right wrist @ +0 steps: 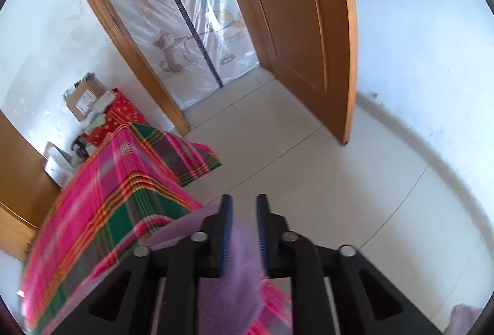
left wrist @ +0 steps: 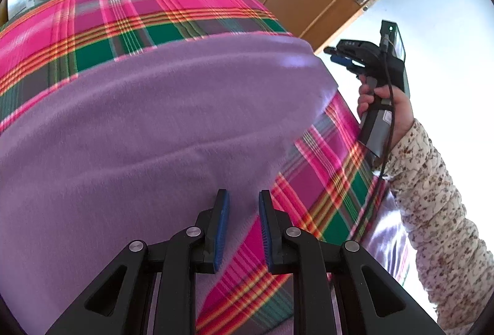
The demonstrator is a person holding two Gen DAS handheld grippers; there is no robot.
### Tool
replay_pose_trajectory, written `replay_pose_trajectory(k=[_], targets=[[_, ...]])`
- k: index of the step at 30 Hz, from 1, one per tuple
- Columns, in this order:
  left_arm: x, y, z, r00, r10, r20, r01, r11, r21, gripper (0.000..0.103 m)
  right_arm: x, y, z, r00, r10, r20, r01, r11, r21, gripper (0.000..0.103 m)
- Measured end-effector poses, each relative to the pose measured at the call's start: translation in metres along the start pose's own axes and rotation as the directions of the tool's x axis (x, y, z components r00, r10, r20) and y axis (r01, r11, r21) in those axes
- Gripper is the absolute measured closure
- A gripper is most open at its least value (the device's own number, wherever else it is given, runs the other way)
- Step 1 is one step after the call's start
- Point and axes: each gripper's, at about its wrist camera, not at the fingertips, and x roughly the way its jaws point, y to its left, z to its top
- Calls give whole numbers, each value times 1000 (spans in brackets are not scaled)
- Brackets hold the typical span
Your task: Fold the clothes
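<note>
Across the pink, green and grey plaid cloth (left wrist: 173, 14) that covers the surface, a purple garment (left wrist: 129, 125) lies spread wide, its near edge right at the left gripper (left wrist: 244, 227), jaws a little apart with fabric below them, nothing visibly pinched. Over at the corner, the right gripper (right wrist: 242, 230) stands with a purple fold between its blue pads, though I cannot tell if they press it; a hand (left wrist: 392, 109) in a floral sleeve (left wrist: 438, 211) carries it. Beyond: pale floor tiles (right wrist: 308, 180), an open wooden door (right wrist: 296, 32), boxes (right wrist: 86, 97) against the wall.
</note>
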Motion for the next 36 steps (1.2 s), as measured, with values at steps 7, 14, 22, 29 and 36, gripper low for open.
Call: replay_pose_trajectory(k=[7,14,22,29,36], targets=[[-6,-4,-16,999,-25,-27,25,1000,-6,83,-46,27,-18,998,37,48,-30,989,-142,74],[-17,-8,-37,998,-19,-66,18,1000,-20,83,-73,77,-62,986,164,-35,-166,925,-342,72],[-89,2,-58,997,20,68,-15,998,-62,83,-96,101,-101,978,180,-108,-209,880,-427,72],[-158,46,-104,981,103,164,-68,976,-207,83,-127,143,-151,958,241,-157,-287,786,-548,72],[-192,95,-164,965,210,155,-144,925,-353,83,-135,184,-203,931,264,-253,-365,685,-630,71]])
